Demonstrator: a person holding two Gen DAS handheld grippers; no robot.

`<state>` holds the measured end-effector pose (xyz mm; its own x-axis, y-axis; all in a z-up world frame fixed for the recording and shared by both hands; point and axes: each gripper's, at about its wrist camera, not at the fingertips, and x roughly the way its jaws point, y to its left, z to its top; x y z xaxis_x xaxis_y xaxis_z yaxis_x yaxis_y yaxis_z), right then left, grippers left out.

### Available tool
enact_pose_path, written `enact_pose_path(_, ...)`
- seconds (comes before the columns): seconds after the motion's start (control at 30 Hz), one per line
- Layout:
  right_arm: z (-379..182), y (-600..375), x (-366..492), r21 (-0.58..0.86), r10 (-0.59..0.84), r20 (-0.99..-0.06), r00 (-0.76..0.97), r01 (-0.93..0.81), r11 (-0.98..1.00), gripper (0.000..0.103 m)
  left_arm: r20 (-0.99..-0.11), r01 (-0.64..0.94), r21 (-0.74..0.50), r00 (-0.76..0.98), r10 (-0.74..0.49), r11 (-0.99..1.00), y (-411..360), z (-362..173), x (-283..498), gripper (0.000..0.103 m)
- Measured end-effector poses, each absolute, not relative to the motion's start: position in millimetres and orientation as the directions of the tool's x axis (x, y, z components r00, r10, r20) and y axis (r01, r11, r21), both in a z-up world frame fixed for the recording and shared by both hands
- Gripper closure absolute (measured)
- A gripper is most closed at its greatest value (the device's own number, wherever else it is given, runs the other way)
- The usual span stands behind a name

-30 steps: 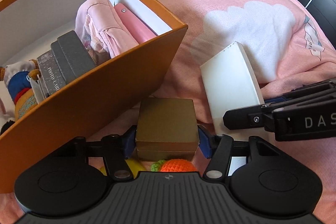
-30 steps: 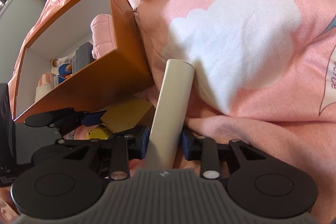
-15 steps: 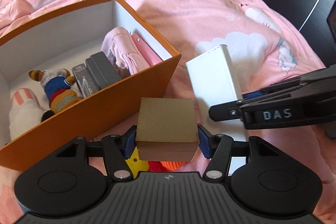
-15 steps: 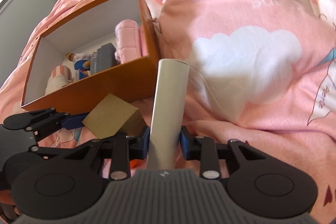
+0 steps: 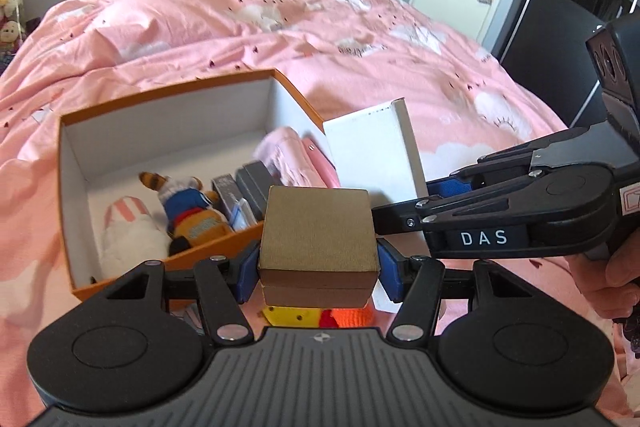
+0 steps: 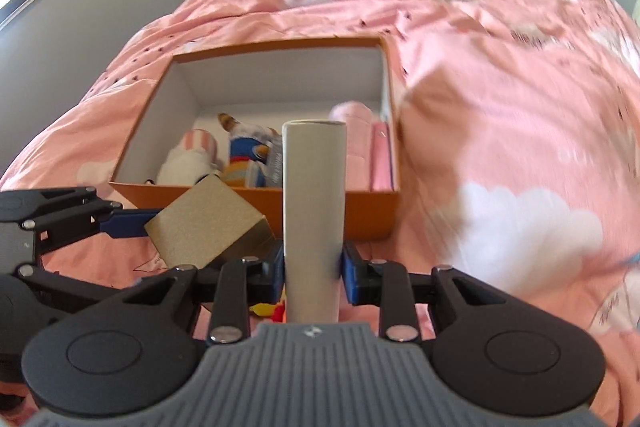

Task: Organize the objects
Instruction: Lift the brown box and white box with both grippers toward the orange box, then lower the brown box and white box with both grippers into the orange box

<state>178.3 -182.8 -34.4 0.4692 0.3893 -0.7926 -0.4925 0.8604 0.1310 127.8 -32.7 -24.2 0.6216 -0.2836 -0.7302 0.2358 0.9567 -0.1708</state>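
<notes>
Pink bedspread (image 5: 360,39); orange box (image 5: 168,95) holds toys, clothes.

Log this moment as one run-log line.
left gripper: shut on gold box | right gripper: shut on white box | both above bed, near orange box

A bed covered by a pink duvet (image 5: 360,27) with white cloud prints carries the items. An open orange box (image 6: 256,203), white inside, rests directly on it. Small yellow and orange knitted items (image 5: 316,315) lie on the cover near the box.
</notes>
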Motion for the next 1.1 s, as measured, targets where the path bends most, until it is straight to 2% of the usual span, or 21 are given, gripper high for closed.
enact_pose_path(0.2, -8.1, -154.1, 184.6, -0.008, 0.390, -0.767, 0.509, -0.615, 0.788, 0.073, -0.704, 0.183, -0.189, 0.660, -0.263, 0.965, -3.5, -8.7, 135.1, 0.035)
enact_pose_path(0.5, 7.3, -105.1, 215.1, -0.243, 0.376, -0.746, 0.550, -0.751, 0.614, 0.073, -0.713, 0.110, -0.131, 0.680, -0.171, 0.985, 40.1, -3.5, 174.1, 0.035)
enact_pose_path(0.63, 1.1, -83.4, 236.3, -0.287, 0.385, -0.768, 0.512, -0.812, 0.507, 0.073, -0.729, 0.103, -0.152, 0.660, -0.182, 0.983, 58.0, -8.0, 200.7, 0.035)
enact_pose_path(0.8, -9.1, -60.1, 258.9, -0.409, 0.379, -0.762, 0.524, -0.845, 0.345, 0.073, -0.746, 0.106, -0.123, 0.646, -0.162, 0.987, 69.5, -13.5, 228.9, 0.035)
enact_pose_path(1.1, -53.0, -29.9, 307.9, -0.521, 0.367, -0.764, 0.530, -0.843, 0.132, 0.073, -0.781, 0.099, 0.005, 0.621, -0.058, 0.995, 79.7, -25.7, 259.0, 0.035)
